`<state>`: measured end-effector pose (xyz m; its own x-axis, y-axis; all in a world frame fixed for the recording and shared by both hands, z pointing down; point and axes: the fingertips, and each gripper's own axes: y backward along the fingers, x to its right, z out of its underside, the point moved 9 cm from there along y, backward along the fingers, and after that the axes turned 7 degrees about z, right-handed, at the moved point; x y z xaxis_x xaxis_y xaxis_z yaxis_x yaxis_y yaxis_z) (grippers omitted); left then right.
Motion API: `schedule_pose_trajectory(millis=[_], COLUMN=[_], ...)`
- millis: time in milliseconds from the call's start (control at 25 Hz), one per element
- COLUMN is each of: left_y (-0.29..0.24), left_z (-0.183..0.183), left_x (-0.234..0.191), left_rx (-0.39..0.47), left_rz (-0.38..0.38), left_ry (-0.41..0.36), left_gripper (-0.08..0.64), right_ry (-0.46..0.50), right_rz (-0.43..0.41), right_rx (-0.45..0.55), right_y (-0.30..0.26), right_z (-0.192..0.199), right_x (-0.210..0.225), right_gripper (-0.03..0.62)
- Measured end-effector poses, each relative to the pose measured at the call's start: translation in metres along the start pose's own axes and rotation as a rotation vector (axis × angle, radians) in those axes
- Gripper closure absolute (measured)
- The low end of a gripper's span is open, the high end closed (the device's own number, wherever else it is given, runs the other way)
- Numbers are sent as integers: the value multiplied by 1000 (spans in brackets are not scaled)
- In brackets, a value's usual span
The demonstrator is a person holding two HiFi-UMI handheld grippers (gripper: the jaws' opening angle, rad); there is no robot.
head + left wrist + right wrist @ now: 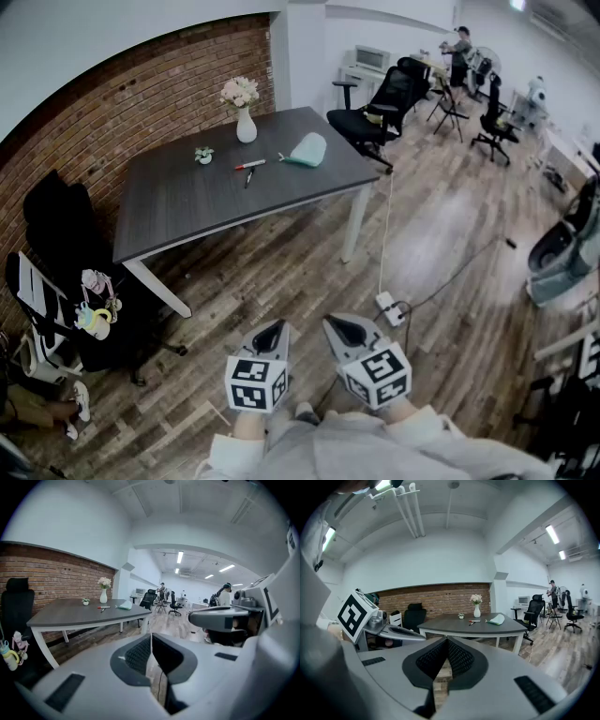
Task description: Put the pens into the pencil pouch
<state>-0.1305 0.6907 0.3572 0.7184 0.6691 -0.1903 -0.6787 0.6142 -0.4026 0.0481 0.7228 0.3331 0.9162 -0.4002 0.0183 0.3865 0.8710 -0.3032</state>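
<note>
Room evenly bright. Light comes from ceiling strips [179, 557] at the far end. Pale glare lies on the floor [450, 211] beyond the table [187, 202], with a soft shadow beneath it. All three views bend hard toward the edges; I get black corners in both gripper views. Left tongs [150, 635] and right tongs [446, 640] sit close to the lens and read soft, grey, low in contrast. Left gripper view is hazier overall. Head view is slightly grainy, and distant items are small and indistinct.
</note>
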Motion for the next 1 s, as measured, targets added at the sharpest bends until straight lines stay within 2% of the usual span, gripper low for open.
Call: schedule_pose_trajectory(millis=[560,640,760,840,1000], left_y=[-6,-5,-2,-1,1], left_z=[-1,-2,-7,-7,-5], left_x=[-1,-3,-5,-9,-19], left_rx=[3,32,102,108,107], left_rz=[56,71,80,76,92], left_ry=[1,-7,-58,-69,-41], left_gripper=[546,546,546,546,546], right_ry=[12,-2,-62,-77,-64], right_rz=[-7,-16,-43,-31,-28], right_rx=[-26,7,83,105,101], right_y=[-11,-12,-13,-16,-22], right_z=[2,1,1,-3,-5], right_x=[-8,-9,-7,-6,-10], right_gripper=[598,598,598,598,598])
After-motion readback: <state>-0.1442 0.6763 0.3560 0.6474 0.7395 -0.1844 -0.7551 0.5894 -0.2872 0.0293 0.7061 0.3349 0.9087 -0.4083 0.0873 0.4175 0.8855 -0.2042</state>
